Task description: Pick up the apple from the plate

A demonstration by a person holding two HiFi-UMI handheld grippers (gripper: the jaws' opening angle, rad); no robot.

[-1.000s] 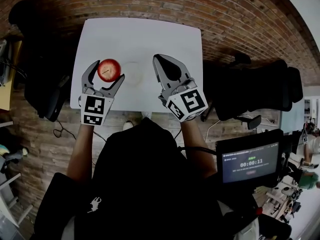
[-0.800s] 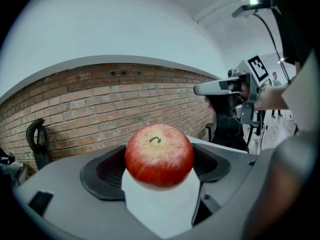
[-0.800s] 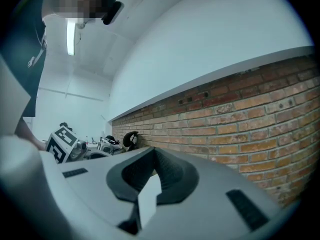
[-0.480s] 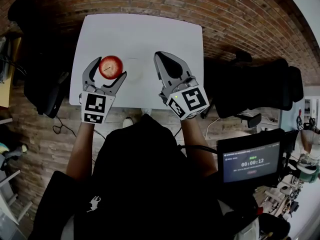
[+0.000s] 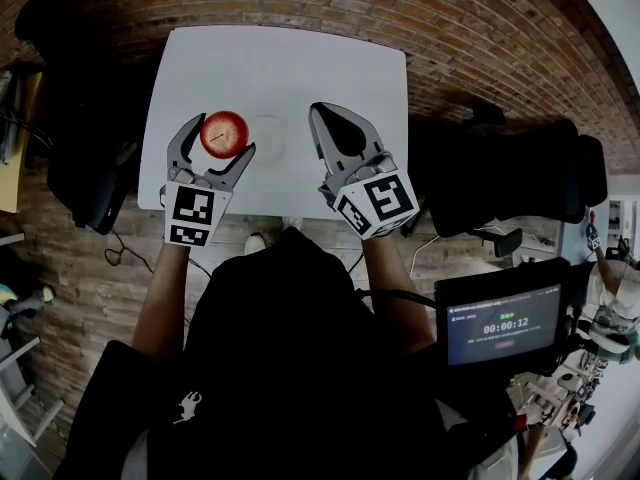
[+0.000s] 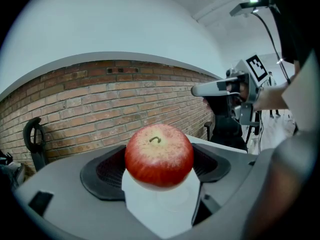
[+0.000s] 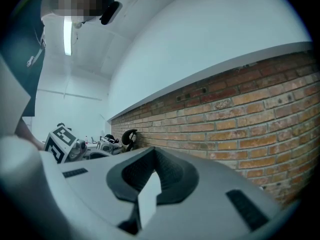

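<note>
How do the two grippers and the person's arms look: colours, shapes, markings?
Both the left gripper and the right gripper are grey, with two curved, tapering jaws and dark textured pads inside. Each carries a white cube with black square markers. The person wears a black top with a small white logo; the forearms are bare.

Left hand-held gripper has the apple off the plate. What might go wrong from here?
1. The apple is round and glossy, and the left hand-held gripper pinches it only at its sides, so it may slip or rotate out.
2. It hangs above the white table, close to the left edge. If dropped, it might roll to the floor rather than back onto the plate.
</note>
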